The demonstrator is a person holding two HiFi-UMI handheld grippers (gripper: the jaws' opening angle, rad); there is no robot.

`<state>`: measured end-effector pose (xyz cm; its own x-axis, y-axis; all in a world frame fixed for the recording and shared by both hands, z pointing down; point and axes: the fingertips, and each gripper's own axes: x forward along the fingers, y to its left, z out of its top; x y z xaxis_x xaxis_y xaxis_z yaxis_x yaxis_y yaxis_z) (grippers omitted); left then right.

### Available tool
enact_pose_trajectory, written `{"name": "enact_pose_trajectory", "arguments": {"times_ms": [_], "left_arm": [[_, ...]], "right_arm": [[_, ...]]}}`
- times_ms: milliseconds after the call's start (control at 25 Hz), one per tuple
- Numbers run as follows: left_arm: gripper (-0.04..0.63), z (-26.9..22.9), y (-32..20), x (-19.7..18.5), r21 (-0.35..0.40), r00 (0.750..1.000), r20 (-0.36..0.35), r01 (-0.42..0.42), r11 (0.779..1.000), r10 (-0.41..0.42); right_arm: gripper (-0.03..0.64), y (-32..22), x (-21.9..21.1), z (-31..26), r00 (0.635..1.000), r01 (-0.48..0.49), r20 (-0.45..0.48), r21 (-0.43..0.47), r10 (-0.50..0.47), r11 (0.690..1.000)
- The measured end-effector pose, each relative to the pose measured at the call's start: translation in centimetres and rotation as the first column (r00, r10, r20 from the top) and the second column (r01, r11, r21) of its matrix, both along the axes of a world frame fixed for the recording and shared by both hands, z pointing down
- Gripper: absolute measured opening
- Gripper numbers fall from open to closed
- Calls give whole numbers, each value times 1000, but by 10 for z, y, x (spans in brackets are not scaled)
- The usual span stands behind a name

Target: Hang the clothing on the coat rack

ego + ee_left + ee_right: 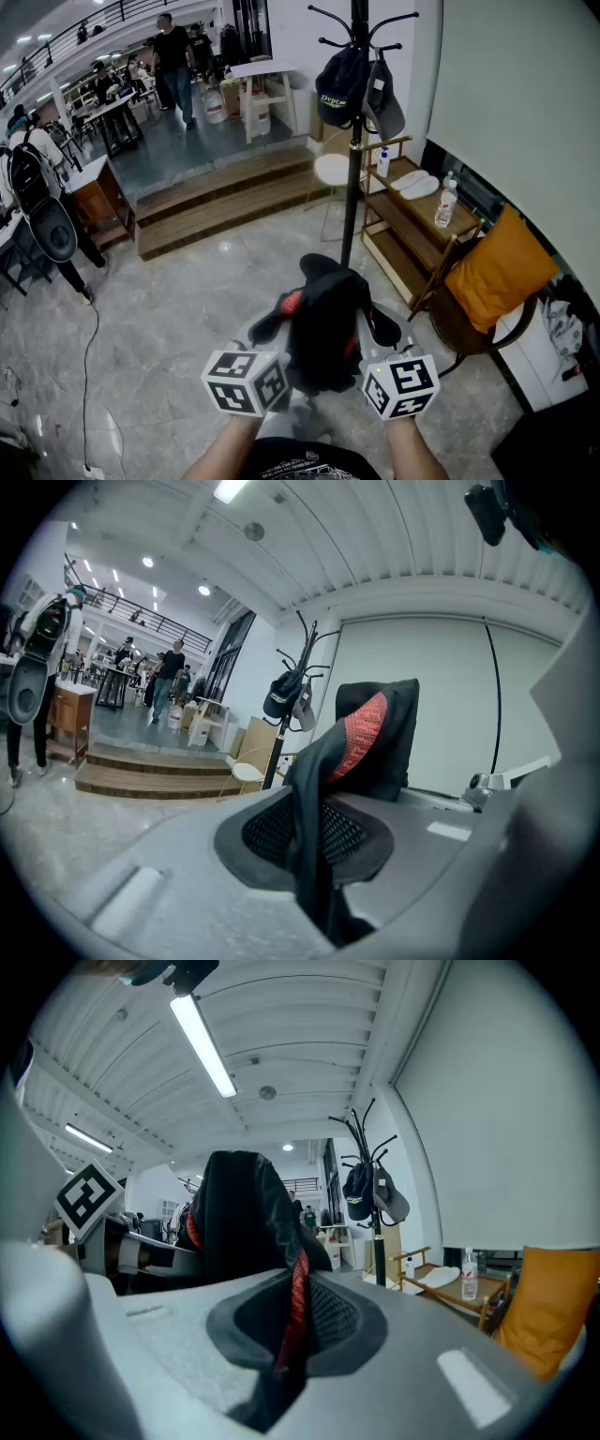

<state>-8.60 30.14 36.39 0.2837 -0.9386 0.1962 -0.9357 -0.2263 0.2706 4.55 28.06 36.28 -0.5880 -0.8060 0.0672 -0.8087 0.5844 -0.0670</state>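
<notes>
Head view alone shows both claws together: the left claw and right claw side by side, holding up one black garment with red trim, short of the one coat rack, where two caps hang. Left gripper view shows its jaws clamped on a black fold; right gripper view shows its jaws clamped on the red edge.

Open office hall: desks, mezzanine railing
</notes>
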Motion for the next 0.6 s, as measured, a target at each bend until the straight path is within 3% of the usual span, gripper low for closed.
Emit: {"name": "enact_pose_trajectory", "arguments": {"times_ms": [600], "left_arm": [[37, 2, -52, 10, -18, 999, -7, -41, 999, 41]], "right_arm": [[35, -49, 10, -3, 999, -42, 5, -9, 42, 999]]}}
